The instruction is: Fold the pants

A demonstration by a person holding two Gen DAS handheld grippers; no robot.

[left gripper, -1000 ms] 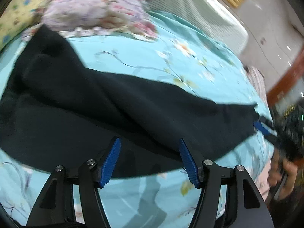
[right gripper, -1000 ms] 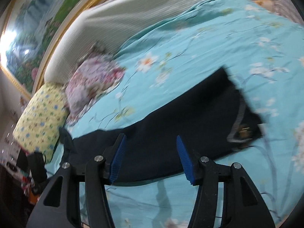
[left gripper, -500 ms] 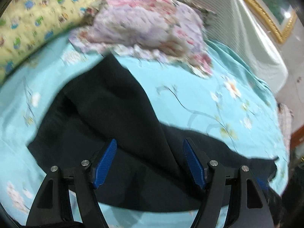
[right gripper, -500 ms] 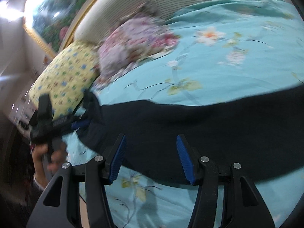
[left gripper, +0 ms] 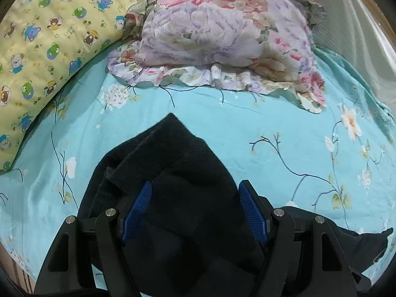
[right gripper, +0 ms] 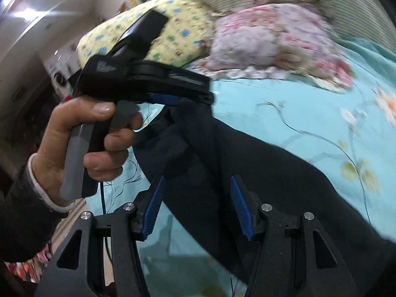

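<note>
Black pants [left gripper: 173, 163] lie on a teal floral sheet [left gripper: 247, 123], with a rumpled pointed end towards the pillows. My left gripper [left gripper: 195, 210] hovers over that end. Its blue pads [left gripper: 138, 210] stand wide apart and open, with cloth below and between them but not pinched. In the right wrist view the pants [right gripper: 259, 163] run from the left end down to the lower right. My right gripper [right gripper: 198, 205] is open above them, empty. A hand [right gripper: 81, 136] holds the left gripper [right gripper: 195, 96] close by, at the pants' left end.
A yellow bear-print pillow [left gripper: 49, 37] and a floral ruffled pillow [left gripper: 222, 29] lie at the head of the bed, just beyond the pants. A pale ribbed headboard [left gripper: 358, 24] rises at the right. The bed's edge [right gripper: 74, 212] runs below the hand.
The left gripper has swung from the pants' middle to their end near the pillows and opened slightly wider. The right gripper has swept left along the pants, up close to the left hand.
</note>
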